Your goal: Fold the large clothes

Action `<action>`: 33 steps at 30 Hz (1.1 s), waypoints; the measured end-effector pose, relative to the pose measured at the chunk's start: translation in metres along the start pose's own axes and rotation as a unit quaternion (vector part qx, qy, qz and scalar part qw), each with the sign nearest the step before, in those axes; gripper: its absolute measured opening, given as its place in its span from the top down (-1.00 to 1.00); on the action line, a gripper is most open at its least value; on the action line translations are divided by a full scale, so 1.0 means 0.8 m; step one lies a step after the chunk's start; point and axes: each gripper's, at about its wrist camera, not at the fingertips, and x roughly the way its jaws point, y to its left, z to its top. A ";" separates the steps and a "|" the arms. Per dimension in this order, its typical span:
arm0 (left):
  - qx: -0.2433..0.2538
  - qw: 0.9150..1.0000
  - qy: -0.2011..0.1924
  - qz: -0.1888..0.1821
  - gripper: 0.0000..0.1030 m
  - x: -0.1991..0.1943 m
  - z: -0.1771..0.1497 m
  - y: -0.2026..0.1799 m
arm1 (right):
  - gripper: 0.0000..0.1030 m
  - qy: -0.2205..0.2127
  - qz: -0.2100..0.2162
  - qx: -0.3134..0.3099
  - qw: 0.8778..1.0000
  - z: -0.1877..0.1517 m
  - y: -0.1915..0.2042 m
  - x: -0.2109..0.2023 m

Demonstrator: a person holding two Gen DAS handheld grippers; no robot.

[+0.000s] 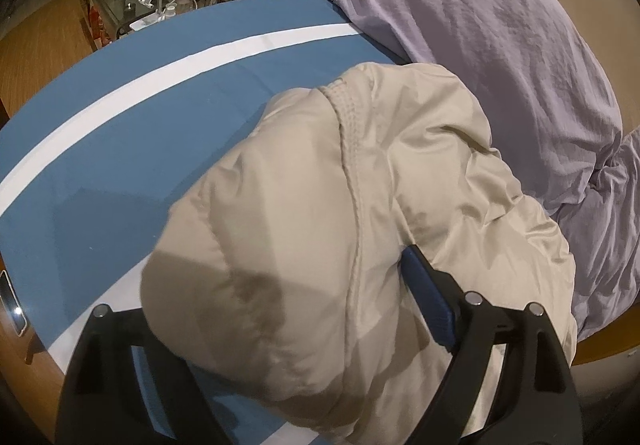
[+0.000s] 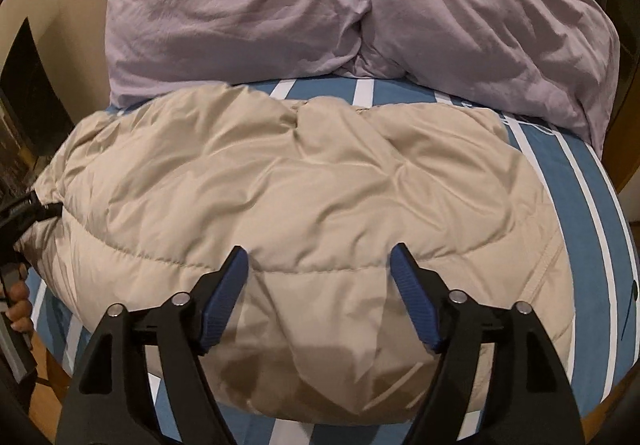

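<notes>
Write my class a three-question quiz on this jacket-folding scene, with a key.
1. True or false: the right gripper is shut on the jacket.
2. What lies just beyond the jacket? A) a lilac duvet B) a green towel C) a cardboard box
3. Fill in: the sheet is blue with ___ stripes.

Key: 1 false, its jaws stand open over the jacket. 2 A, the duvet. 3 white.
</notes>
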 end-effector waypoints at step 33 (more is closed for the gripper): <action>0.087 0.964 -0.042 -0.249 0.39 -0.134 -0.014 -0.154 | -0.61 0.026 -0.013 -0.041 0.999 -0.019 0.003 0.052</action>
